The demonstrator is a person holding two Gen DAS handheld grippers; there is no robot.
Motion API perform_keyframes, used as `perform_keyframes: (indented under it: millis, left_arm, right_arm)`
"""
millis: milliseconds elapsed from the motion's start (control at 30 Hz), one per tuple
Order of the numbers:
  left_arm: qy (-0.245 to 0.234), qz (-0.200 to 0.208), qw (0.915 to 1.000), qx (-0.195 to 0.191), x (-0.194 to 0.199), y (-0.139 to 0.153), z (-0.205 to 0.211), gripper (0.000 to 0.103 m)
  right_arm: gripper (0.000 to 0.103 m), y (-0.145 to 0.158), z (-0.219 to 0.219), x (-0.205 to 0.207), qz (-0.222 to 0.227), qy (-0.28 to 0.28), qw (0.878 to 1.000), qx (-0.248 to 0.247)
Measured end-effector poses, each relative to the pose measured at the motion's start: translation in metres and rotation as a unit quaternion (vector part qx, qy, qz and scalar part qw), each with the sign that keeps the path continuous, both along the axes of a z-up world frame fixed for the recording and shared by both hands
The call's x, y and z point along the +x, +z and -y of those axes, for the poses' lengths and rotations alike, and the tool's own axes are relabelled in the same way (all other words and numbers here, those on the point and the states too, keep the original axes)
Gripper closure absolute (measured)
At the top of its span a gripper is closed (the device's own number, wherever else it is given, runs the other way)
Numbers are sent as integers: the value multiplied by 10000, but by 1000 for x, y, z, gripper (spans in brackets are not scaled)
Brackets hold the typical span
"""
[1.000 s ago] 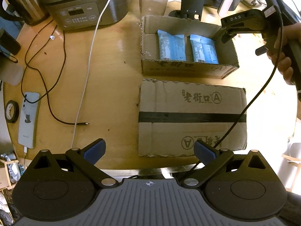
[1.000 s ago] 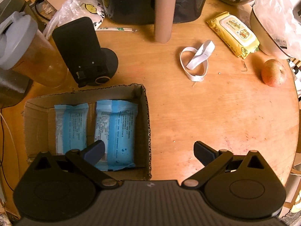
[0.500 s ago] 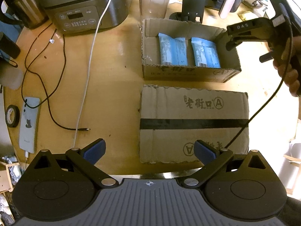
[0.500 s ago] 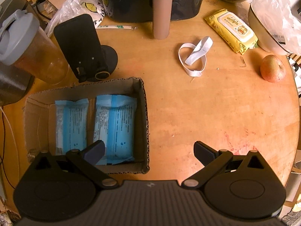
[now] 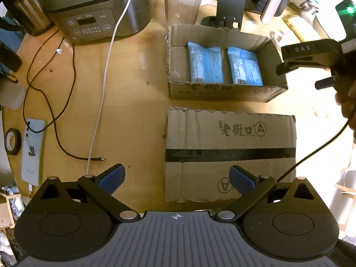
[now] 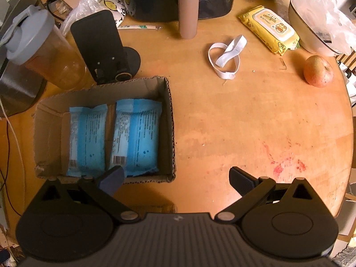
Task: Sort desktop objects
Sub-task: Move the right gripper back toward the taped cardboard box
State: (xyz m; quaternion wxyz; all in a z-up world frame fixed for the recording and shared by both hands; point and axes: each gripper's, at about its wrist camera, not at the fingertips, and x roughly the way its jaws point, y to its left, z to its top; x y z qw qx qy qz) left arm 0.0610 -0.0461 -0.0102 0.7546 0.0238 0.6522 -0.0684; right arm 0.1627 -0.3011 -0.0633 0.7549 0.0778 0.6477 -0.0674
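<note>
The left gripper (image 5: 176, 175) is held low over the near edge of the round wooden surface (image 5: 133, 102), pointed forward, with its jaws spread wide and nothing between them. One blue pad is seen over bare wood, the other over the near end of a flat, taped cardboard box (image 5: 230, 153) that lies closed just ahead.

Beyond that box, close by but apart from it, an open cardboard box (image 5: 222, 92) is seen with two blue packets (image 5: 205, 63) laid side by side on its floor, lengthwise and not overlapping.

The right gripper (image 6: 176, 176) is held above the surface to the right of the open box (image 6: 170, 122), tilted down toward the wood. Its jaws are also wide apart and empty; the left pad is seen over the near right corner of the box, the right pad over bare wood. In the left wrist view this gripper (image 5: 309, 56) appears at the right edge, level with the open box, gripped by a hand (image 5: 348, 102) from which a black cable hangs.

Farther off on the right, a white strap (image 6: 225, 56), a yellow pack of wipes (image 6: 270, 30) and an apple (image 6: 318, 71) are left lying well apart.
</note>
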Motion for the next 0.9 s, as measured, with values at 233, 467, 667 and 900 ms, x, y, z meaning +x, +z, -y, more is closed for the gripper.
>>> perform_keyframes:
  millis: [233, 467, 667, 900]
  left_arm:
    - [-29, 17, 10000, 20, 7, -2, 1, 0]
    - [-68, 24, 10000, 35, 13, -3, 1, 0]
    - [-100, -19, 9999, 38, 18, -5, 1, 0]
    - [-176, -143, 9997, 35, 22, -8, 2, 0]
  right_arm:
    - [0, 4, -3, -12, 12, 56, 10000, 12]
    - [0, 5, -5, -24, 51, 113, 9999, 61]
    - [0, 7, -9, -34, 80, 173, 9998, 52]
    - [0, 8, -11, -47, 50, 159, 9998, 101]
